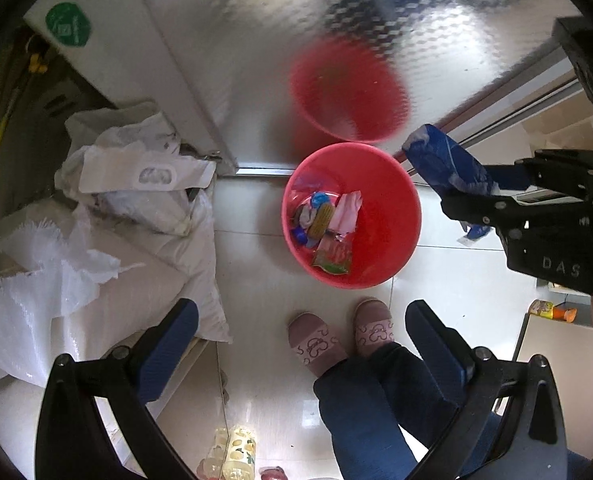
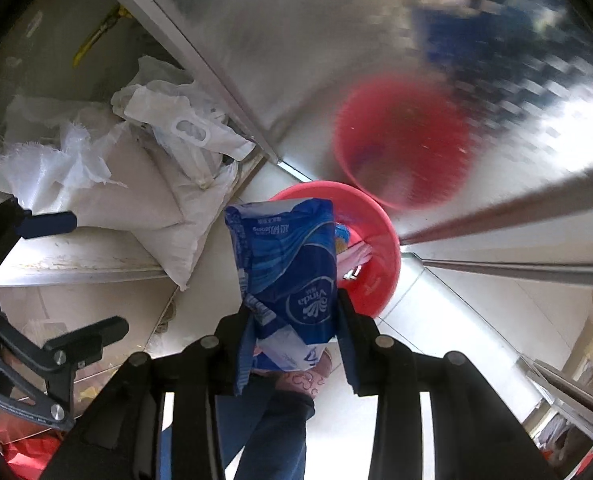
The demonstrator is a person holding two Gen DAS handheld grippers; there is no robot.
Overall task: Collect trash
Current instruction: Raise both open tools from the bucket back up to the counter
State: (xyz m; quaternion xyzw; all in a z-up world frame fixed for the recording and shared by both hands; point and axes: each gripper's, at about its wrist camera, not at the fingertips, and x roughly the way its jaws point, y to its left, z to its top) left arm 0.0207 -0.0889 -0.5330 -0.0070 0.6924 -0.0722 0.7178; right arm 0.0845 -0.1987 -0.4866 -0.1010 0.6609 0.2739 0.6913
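Holding blue tissue pack (image 2: pixel 292 276), right gripper (image 2: pixel 296 322), above red bin (image 1: pixel 384 216)

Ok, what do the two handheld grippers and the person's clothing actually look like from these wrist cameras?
Both are black plastic linkage grippers with silver pivot bolts. The left gripper has ribbed dark blue pads on its fingers. The right gripper has raised "DAS" lettering on its body. No cables show. The person wears dark blue trousers and pink patterned slippers.
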